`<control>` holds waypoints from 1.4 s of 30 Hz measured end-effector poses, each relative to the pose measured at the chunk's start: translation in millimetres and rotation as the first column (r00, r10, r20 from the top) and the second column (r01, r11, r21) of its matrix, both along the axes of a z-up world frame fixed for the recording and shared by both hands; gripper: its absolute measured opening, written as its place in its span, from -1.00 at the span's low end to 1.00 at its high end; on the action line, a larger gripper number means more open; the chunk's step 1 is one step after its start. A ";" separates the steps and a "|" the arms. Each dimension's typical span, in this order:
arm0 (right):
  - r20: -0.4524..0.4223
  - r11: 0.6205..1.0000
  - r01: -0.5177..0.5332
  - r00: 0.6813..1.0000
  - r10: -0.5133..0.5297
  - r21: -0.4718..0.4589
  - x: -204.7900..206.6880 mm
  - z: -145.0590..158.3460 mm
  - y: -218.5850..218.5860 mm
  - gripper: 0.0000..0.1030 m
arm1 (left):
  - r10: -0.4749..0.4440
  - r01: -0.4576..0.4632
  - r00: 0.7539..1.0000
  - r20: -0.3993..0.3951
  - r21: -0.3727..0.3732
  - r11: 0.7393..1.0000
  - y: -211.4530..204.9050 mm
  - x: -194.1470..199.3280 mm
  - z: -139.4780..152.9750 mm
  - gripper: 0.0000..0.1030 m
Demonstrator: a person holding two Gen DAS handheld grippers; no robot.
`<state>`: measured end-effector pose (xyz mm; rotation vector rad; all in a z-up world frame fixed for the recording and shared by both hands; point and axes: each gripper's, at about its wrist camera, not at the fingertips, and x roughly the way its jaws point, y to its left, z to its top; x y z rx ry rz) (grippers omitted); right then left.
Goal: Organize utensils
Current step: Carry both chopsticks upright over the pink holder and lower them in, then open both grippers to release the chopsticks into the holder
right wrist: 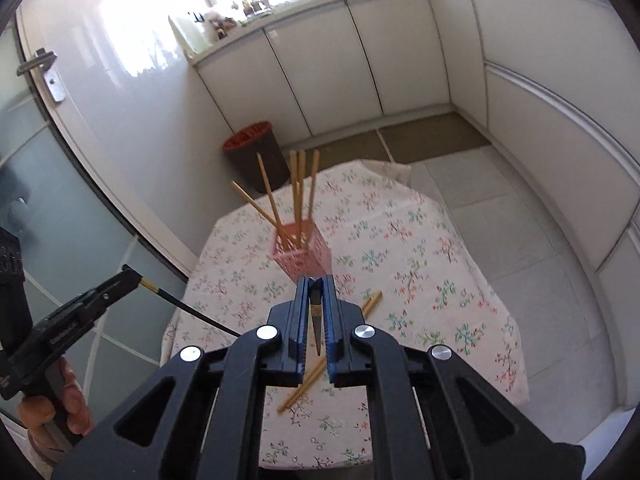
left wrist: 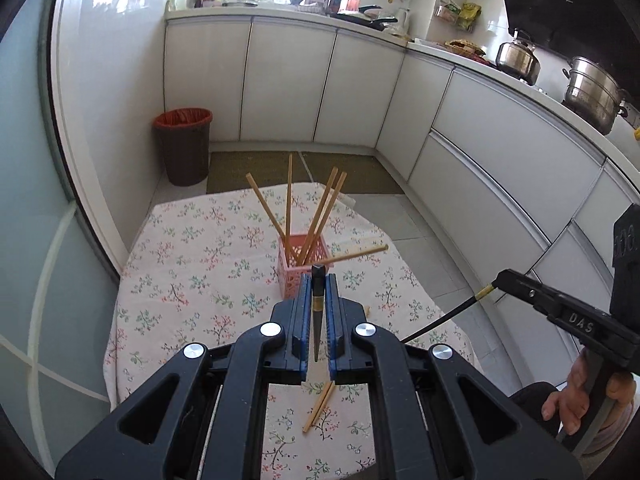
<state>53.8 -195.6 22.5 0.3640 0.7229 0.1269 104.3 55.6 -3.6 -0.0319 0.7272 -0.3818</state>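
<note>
While the pink basket (left wrist: 301, 270) bristles with wooden chopsticks (left wrist: 289, 196), both grippers — left (left wrist: 319, 280), right (right wrist: 316, 282) — each clench a black chopstick (left wrist: 317, 312).

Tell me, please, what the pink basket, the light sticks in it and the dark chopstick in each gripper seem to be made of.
Pink basket: probably plastic, matte, with moulded lattice walls.
Light sticks: likely bamboo or wood, unvarnished, pale tan and straight.
Dark chopstick in the left gripper, and the one in the right gripper: glossy black with a gold band; lacquered wood or plastic, I cannot tell which.
</note>
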 end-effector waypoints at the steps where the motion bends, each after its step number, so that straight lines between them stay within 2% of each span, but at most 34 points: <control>1: 0.032 1.000 -0.005 0.999 0.005 -0.003 2.8 14.1 1.4 -0.86 | 0.000 0.000 1.000 0.013 0.003 1.000 -0.5 2.2 7.4 -0.89; 7: 0.205 0.999 -0.002 0.979 0.010 -0.040 29.6 86.4 9.7 -0.86 | 0.009 -0.011 0.996 0.094 0.017 1.000 -9.3 22.7 50.2 -0.89; 12: 0.248 0.999 0.016 0.969 -0.002 -0.052 69.1 104.7 11.2 -0.86 | 0.026 -0.027 0.993 0.112 0.005 1.000 -19.2 52.1 60.2 -0.89; 19: 0.214 0.998 0.015 0.977 -0.003 -0.056 117.2 78.0 12.1 -0.86 | 0.042 -0.043 0.995 0.089 0.006 0.999 -36.7 99.0 42.1 -0.89; 24: 0.183 0.998 0.015 0.983 -0.002 -0.065 142.5 49.3 12.3 -0.86 | 0.058 -0.059 0.998 0.040 0.031 0.998 -45.7 137.2 6.0 -0.87; 26: 0.166 0.998 0.012 0.986 0.000 -0.065 151.9 38.4 12.5 -0.86 | 0.058 -0.057 0.998 -0.011 0.018 0.998 -46.4 148.0 -13.8 -0.84; 28: 0.155 0.998 0.007 0.988 0.004 -0.068 159.2 29.6 13.4 -0.86 | 0.065 -0.066 0.997 -0.029 -0.010 0.998 -41.1 150.9 -21.3 -0.75; 29: 0.150 0.997 0.003 0.989 0.008 -0.072 161.6 26.1 15.0 -0.86 | 0.067 -0.068 0.997 -0.029 -0.036 0.997 -37.1 150.4 -20.5 -0.64; 37: 0.125 0.996 -0.013 0.992 0.024 -0.093 175.1 5.0 29.4 -0.86 | 0.127 -0.121 0.991 0.047 -0.111 0.986 -8.6 145.5 15.2 -0.47; 42: 0.079 0.994 -0.041 0.996 0.050 -0.105 179.8 -17.1 44.3 -0.86 | 0.148 -0.144 0.988 0.040 -0.095 0.985 0.5 145.5 7.8 -0.38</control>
